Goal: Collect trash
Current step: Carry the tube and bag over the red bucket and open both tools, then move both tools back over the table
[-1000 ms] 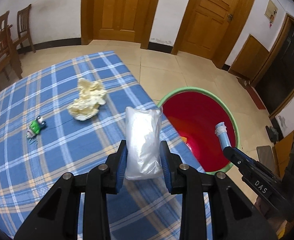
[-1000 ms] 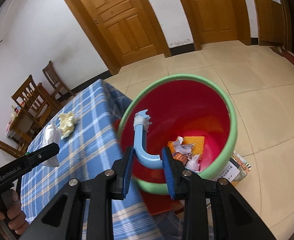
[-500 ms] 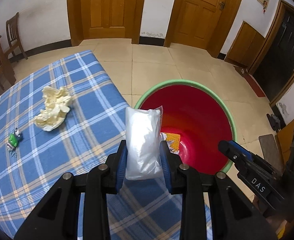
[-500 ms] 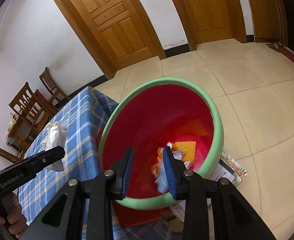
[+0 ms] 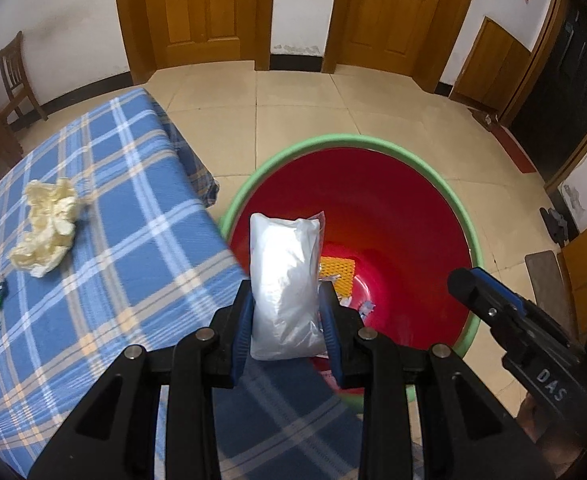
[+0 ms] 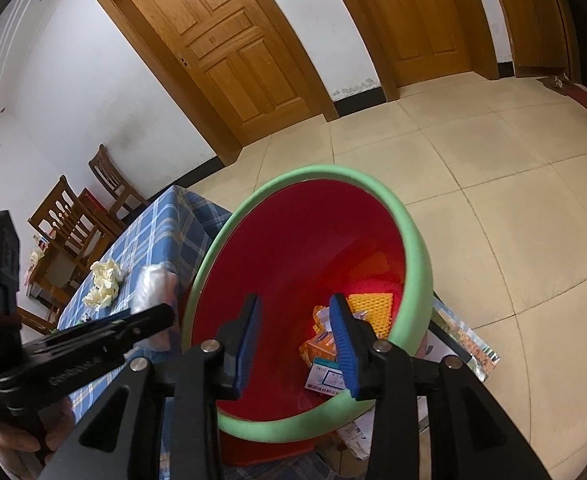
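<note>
Red inside and green at the rim, the bin (image 5: 445, 196) stands beside the checked tablecloth (image 5: 133, 240). The left gripper (image 5: 287, 312) pinches a white plastic packet (image 5: 285, 280) upright over the bin's near edge. The right gripper (image 6: 295, 336) hangs spread and empty above the bin's litter, while a crumpled yellowish wad (image 5: 47, 228) lies on the cloth.

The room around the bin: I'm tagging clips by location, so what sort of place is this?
Likely a home dining room: panelled wooden doors, a checked-cloth table with wooden chairs, tiled floor.

Black tongs (image 5: 286, 322), blue ribbed pads (image 6: 343, 344)
</note>
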